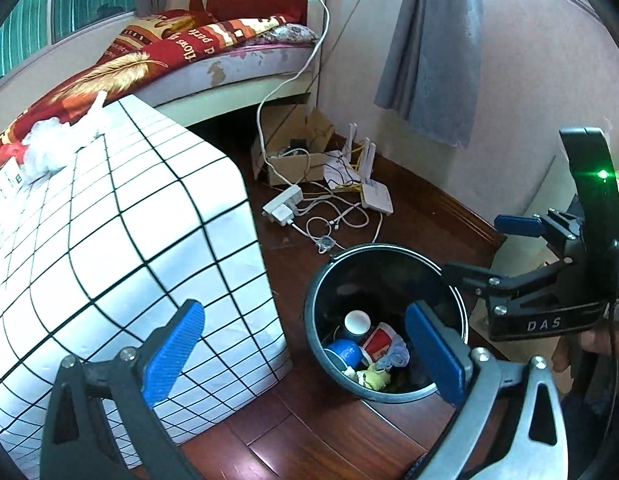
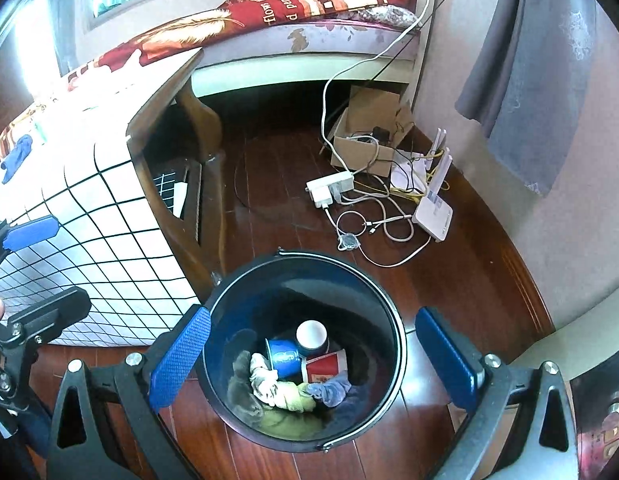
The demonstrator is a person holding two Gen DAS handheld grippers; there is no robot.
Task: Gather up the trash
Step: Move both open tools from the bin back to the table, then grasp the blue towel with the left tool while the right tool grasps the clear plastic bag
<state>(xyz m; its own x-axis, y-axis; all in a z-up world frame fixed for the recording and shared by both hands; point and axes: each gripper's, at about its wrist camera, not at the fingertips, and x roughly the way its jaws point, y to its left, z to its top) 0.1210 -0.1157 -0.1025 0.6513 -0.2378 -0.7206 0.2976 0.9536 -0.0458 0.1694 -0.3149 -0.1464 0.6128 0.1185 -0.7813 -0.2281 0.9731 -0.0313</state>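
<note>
A black round bin [image 2: 245, 280] stands on the wood floor, also in the left wrist view [image 1: 321, 292]. Inside lie a blue cup [image 2: 285, 358], a red paper cup [image 2: 325, 366], a white-bottomed cup [image 2: 311, 334] and crumpled tissues and cloth [image 2: 277, 394]. My right gripper [image 2: 313, 364] is open and empty, directly above the bin with a finger on each side. My left gripper [image 1: 305, 352] is open and empty, above the bin's left edge. The right gripper also shows at the right of the left wrist view [image 1: 469, 248], open. A white crumpled bag [image 1: 49, 148] lies on the table.
A table with a white grid cloth [image 1: 109, 240] stands left of the bin. Behind it is a bed with a red blanket [image 1: 149, 56]. A cardboard box [image 2: 365, 136], power strip [image 2: 329, 188], cables and a white router [image 2: 433, 216] lie on the floor by the wall.
</note>
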